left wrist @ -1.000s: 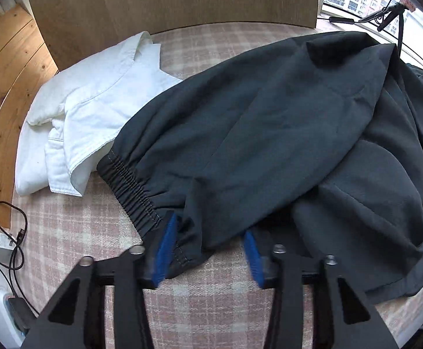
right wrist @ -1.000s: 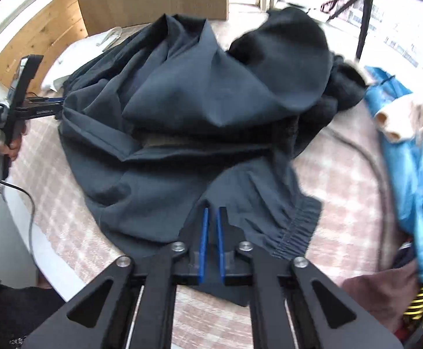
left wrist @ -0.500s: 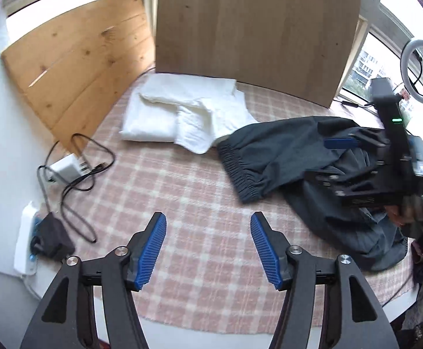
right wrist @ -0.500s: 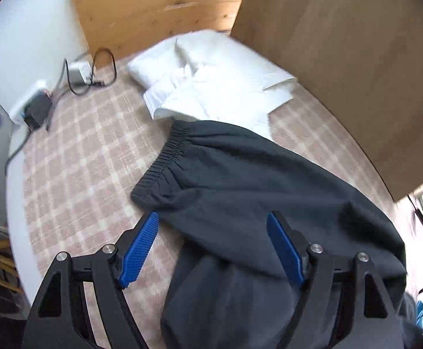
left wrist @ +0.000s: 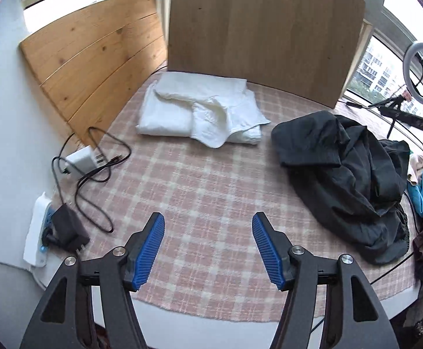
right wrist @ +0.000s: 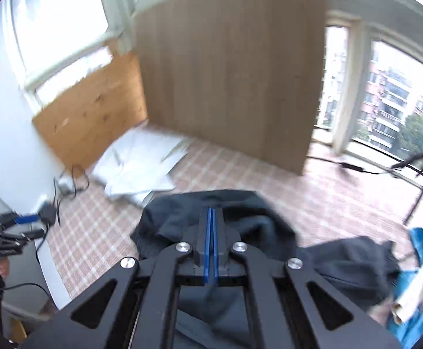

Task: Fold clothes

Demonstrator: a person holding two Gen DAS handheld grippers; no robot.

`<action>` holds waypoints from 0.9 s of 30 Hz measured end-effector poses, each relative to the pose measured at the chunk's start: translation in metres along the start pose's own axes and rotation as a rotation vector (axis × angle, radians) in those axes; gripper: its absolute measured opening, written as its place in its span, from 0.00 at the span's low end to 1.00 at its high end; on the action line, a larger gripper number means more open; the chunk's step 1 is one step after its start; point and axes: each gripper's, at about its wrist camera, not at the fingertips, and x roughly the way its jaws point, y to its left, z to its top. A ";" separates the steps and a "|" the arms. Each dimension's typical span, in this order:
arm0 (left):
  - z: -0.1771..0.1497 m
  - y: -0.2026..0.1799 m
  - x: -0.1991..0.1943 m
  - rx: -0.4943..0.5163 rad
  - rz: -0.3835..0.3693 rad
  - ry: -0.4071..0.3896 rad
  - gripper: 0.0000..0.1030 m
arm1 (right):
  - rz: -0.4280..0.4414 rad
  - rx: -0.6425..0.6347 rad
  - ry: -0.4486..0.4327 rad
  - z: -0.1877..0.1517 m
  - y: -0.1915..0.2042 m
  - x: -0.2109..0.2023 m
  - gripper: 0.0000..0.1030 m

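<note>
The right gripper (right wrist: pixel 211 232) has re-clamped the dark trousers (left wrist: pixel 342 168), now bunched at three o'clock (no longer spread), while the left gripper (left wrist: pixel 208 247) hangs wide open and empty, so folding restarts.
</note>
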 end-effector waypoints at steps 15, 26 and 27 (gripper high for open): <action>0.081 -0.179 0.168 0.302 -0.148 0.168 0.46 | -0.329 0.365 0.102 -0.116 -0.169 -0.123 0.58; 0.060 -0.310 -0.001 0.553 -0.798 0.170 0.07 | -0.250 0.464 0.103 -0.122 -0.231 -0.080 0.60; 0.052 -0.330 -0.027 0.607 -0.891 0.176 0.11 | -0.224 0.468 0.117 -0.121 -0.235 -0.069 0.60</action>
